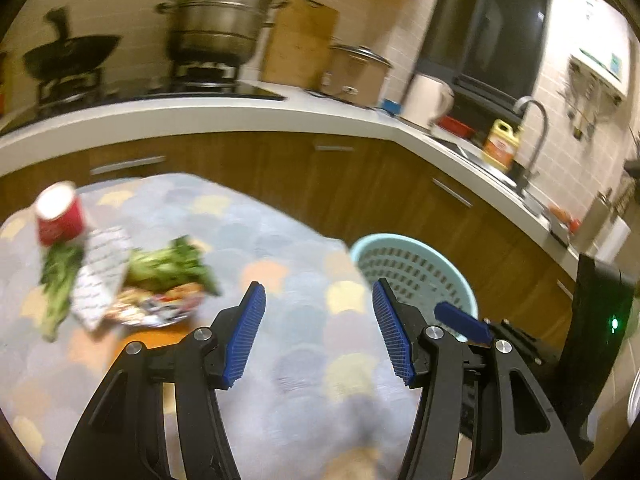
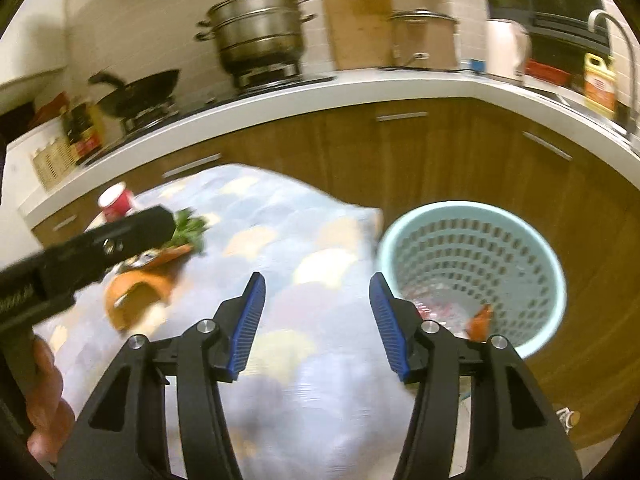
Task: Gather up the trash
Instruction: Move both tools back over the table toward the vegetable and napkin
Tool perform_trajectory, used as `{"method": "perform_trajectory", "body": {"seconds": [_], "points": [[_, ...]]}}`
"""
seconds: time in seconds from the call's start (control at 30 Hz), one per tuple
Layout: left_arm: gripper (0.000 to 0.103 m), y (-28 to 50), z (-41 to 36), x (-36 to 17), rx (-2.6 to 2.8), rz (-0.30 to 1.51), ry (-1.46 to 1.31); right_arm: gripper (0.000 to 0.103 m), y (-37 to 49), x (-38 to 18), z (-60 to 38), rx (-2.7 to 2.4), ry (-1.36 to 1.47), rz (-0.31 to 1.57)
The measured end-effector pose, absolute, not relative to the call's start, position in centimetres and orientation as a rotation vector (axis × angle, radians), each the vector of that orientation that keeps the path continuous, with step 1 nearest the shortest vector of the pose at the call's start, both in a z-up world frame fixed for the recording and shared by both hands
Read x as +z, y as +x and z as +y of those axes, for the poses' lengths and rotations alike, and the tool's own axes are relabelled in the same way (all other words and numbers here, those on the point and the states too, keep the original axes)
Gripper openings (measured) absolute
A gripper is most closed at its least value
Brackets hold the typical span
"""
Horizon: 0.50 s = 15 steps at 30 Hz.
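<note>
A pile of trash lies on the patterned tablecloth: a red paper cup, leafy greens, a printed white wrapper and crumpled packaging. My left gripper hangs open and empty over the cloth, right of the pile. A pale blue perforated bin stands past the table's right edge, with orange and clear scraps at its bottom. My right gripper is open with nothing between its pads, over the table edge beside the bin. An orange peel-like piece lies on the cloth.
A white L-shaped counter over brown cabinets runs behind the table, carrying a steel steamer pot, a black wok, a rice cooker, a kettle and a sink tap. A hand holds the left gripper body.
</note>
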<state>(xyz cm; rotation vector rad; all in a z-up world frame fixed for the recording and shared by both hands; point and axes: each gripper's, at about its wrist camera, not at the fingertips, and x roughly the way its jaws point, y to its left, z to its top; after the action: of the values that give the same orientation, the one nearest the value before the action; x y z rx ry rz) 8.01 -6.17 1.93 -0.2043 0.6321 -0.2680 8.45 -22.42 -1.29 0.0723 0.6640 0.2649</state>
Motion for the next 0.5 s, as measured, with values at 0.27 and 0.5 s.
{"method": "perform_trajectory", "body": {"seconds": [0.27, 0.5], "points": [[0.059, 6.2, 3.4, 1.3, -0.098, 0.604, -0.314, 0.051, 8.0, -3.2, -15.9, 0.381, 0.029, 0.734], [0.059, 6.7, 11.0, -0.4, 0.060, 0.651, -0.315, 0.051, 7.7, -4.0, -12.1, 0.439, -0.021, 0.738]]}}
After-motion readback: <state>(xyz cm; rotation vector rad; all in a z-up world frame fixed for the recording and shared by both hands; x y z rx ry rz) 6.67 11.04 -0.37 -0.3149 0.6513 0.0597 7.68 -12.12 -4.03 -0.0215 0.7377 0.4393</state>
